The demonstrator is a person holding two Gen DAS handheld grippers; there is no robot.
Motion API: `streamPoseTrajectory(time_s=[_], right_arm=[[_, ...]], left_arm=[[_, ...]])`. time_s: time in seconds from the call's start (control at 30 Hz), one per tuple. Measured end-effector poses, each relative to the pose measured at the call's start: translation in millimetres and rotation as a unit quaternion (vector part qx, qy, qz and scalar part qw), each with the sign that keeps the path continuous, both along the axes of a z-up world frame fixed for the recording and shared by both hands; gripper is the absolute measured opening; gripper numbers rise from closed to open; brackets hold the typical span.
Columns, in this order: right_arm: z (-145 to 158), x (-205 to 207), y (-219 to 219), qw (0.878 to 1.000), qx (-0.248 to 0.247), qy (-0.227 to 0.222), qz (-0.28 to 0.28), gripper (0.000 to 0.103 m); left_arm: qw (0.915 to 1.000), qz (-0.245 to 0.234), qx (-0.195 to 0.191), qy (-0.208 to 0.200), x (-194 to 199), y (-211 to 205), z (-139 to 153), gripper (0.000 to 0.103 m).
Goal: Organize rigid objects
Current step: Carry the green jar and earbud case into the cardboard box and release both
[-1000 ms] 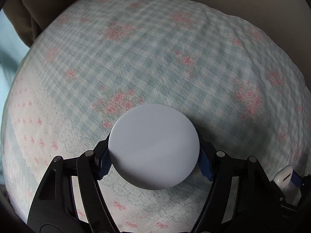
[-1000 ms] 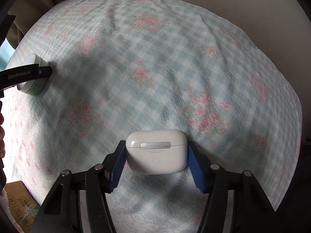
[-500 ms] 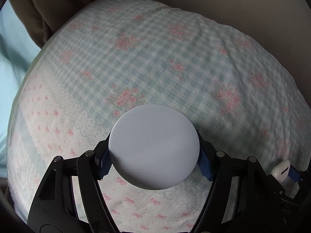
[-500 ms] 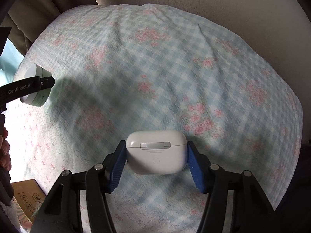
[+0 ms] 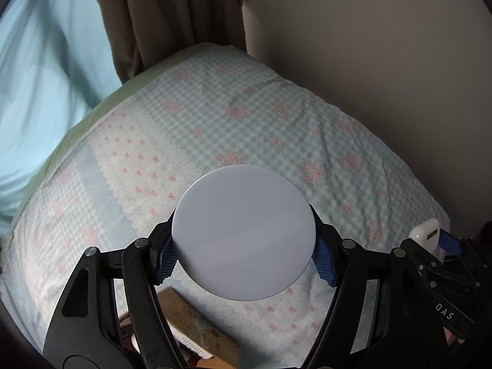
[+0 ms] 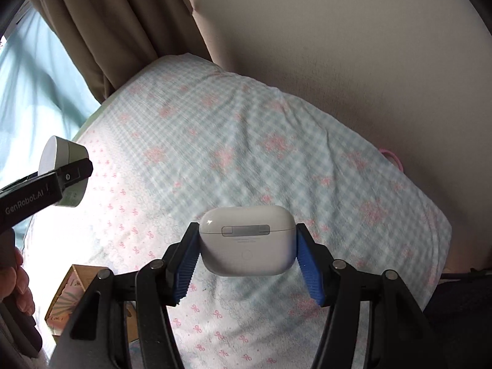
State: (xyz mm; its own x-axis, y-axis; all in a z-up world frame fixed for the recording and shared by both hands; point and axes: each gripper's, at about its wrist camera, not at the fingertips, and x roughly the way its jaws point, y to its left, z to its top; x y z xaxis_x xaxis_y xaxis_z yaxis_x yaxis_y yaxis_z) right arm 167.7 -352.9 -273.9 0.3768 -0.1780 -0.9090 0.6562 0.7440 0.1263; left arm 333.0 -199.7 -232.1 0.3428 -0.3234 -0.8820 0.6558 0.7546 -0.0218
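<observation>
Your left gripper (image 5: 244,253) clamps a round jar (image 5: 244,232) by its sides, lid facing the lens at centre frame, above the checked quilt (image 5: 276,129). Your right gripper (image 6: 247,261) pinches a white earbud case (image 6: 247,240) between blue pads (image 6: 309,272), low in its frame, with a carton (image 6: 69,295) at lower left.

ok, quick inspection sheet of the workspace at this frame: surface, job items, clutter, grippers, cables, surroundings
Surface: checked floral bedspread, wrinkled, nothing resting on its visible part.
Job's things: round white jar and white earbud case, both held above the bedspread.
Clutter: cardboard box beside the bed edge; pink loop at the far edge.
Grippers: left gripper shut on the jar; right gripper shut on the case.
Cables: nothing seen.
Surroundings: brown curtain, beige wall, a hand at the left edge.
</observation>
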Motion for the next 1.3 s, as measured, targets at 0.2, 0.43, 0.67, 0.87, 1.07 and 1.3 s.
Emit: streamPoseTrajectory(time_s=[0.2, 0.43, 0.67, 0.87, 1.07, 1.3], right_arm=[[59.2, 8.4, 43.2, 0.997, -0.014, -0.032, 0.072, 0.056], [106.5, 17.6, 117.2, 0.987, -0.022, -0.055, 0.151, 0.056], [120.7, 25.1, 201.4, 0.971, -0.012, -0.068, 0.230, 0.056], [111.0, 35.8, 263.5, 0.956, 0.003, -0.060, 0.286, 0.056], [83.1, 47.4, 305.2, 0.944, 0.026, -0.035, 0.328, 0.056], [29.2, 69.1, 335.2, 0.925, 0.031, 0.006, 0.379, 0.056]], left_arm=[[0.9981, 0.043, -0.028, -0.033, -39.0, 80.5, 64.2, 0.069], [0.9907, 0.120, -0.048, -0.041, -70.6, 195.5, 94.9, 0.069], [0.9794, 0.192, -0.045, -0.043, -98.7, 294.6, 93.0, 0.069], [0.9687, 0.243, -0.040, -0.028, -113.5, 360.5, 73.8, 0.069], [0.9576, 0.286, -0.036, -0.003, -118.7, 401.8, 42.6, 0.069], [0.9486, 0.312, -0.035, 0.037, -106.6, 413.6, -18.5, 0.069]])
